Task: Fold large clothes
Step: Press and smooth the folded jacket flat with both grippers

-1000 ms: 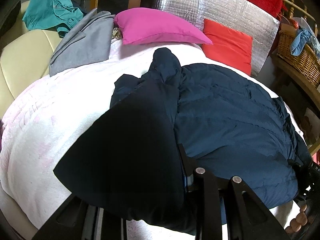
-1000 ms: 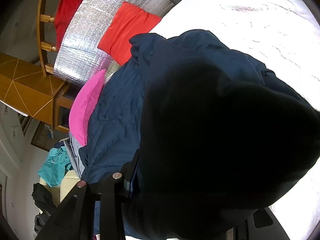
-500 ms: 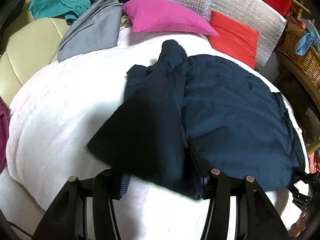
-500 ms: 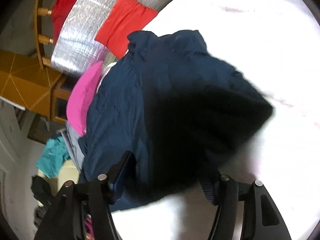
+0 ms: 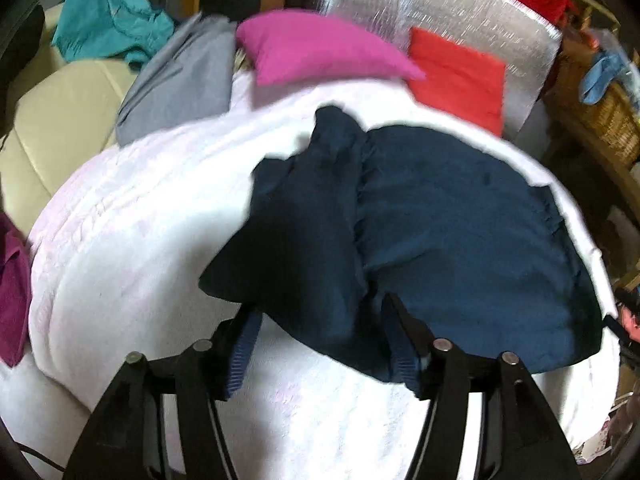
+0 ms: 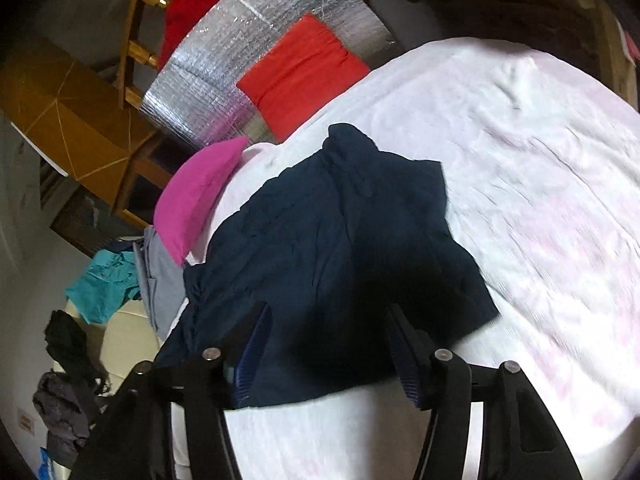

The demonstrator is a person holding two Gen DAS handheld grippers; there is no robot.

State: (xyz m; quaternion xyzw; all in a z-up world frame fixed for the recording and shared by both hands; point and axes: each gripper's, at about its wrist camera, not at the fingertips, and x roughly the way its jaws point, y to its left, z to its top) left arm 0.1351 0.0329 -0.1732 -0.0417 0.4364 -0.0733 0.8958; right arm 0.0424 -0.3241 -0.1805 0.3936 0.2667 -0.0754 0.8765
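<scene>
A navy puffer jacket (image 5: pixel 460 240) lies on the white bed cover (image 5: pixel 140 260), with a darker folded-over part (image 5: pixel 304 240) resting on its left side. My left gripper (image 5: pixel 322 338) hovers over the jacket's near edge; its jaws are opening and the pads press on nothing. In the right wrist view the same jacket (image 6: pixel 340 240) spreads across the cover (image 6: pixel 540 220). My right gripper (image 6: pixel 328 350) hangs above the jacket's near hem with the jaws closing. The cloth shows between its fingers but is not pinched.
A pink pillow (image 5: pixel 316 48), a red pillow (image 5: pixel 456 76) and a silver mat (image 5: pixel 460 12) stand at the bed's head. Grey (image 5: pixel 180 84) and teal (image 5: pixel 108 36) garments lie on a cream seat (image 5: pixel 52 120). A wicker basket (image 5: pixel 600 120) stands at the right.
Both grippers have let go of the dark jacket part that filled the views. It now lies flat on the jacket. Both jaws stand wider and the right gripper has risen.
</scene>
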